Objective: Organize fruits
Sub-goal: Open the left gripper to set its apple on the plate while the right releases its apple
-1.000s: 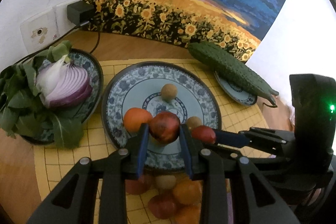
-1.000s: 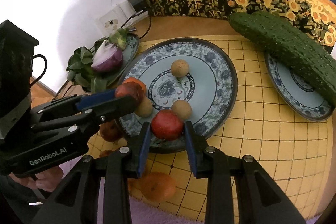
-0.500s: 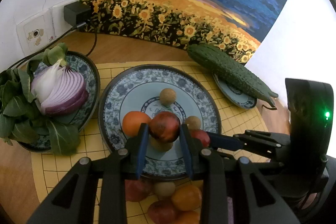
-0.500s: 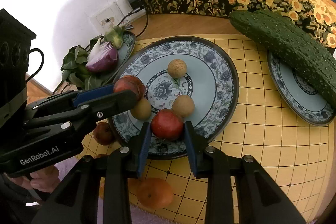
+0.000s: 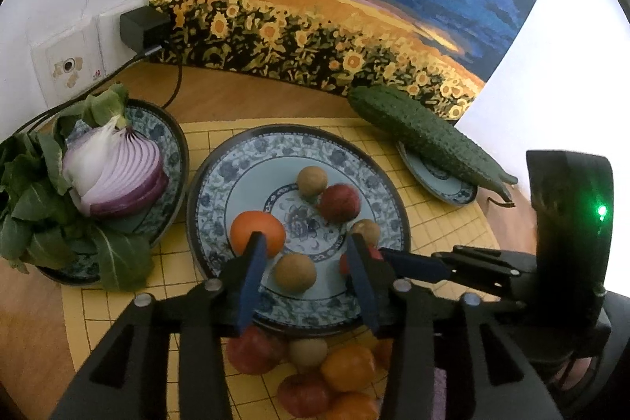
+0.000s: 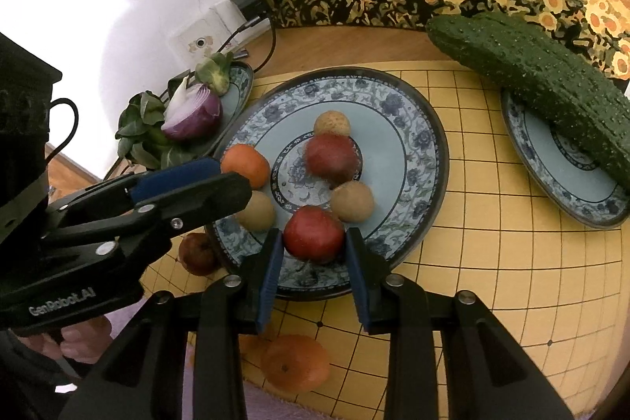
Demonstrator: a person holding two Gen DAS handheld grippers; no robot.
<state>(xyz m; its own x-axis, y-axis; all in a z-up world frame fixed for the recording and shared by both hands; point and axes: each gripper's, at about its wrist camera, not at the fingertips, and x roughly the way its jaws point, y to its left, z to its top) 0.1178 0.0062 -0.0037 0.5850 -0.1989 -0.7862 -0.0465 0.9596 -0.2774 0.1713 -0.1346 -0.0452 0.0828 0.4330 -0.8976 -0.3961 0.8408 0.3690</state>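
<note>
A blue patterned plate (image 5: pixel 220 184) (image 6: pixel 417 144) holds an orange (image 5: pixel 258 231) (image 6: pixel 246 164), three brown round fruits (image 5: pixel 295 272) and a dark red fruit (image 5: pixel 338 201) (image 6: pixel 330 158). My left gripper (image 5: pixel 305 262) is open and empty above the plate's near side. My right gripper (image 6: pixel 314 254) is shut on a second red fruit (image 6: pixel 313 233) over the plate's near rim. It shows in the left wrist view (image 5: pixel 354 258) at the plate's right side. Several loose fruits (image 5: pixel 311 372) lie on the yellow mat in front of the plate.
A plate with a halved red onion (image 5: pixel 118 168) and greens stands to the left. A cucumber (image 5: pixel 425 132) (image 6: pixel 535 77) lies on a small plate to the right. A sunflower painting and a wall socket with a cable are behind. An orange (image 6: pixel 295 361) lies on the mat.
My left gripper has opened and the dark red fruit it held now lies on the middle of the plate. My right gripper still holds its red fruit.
</note>
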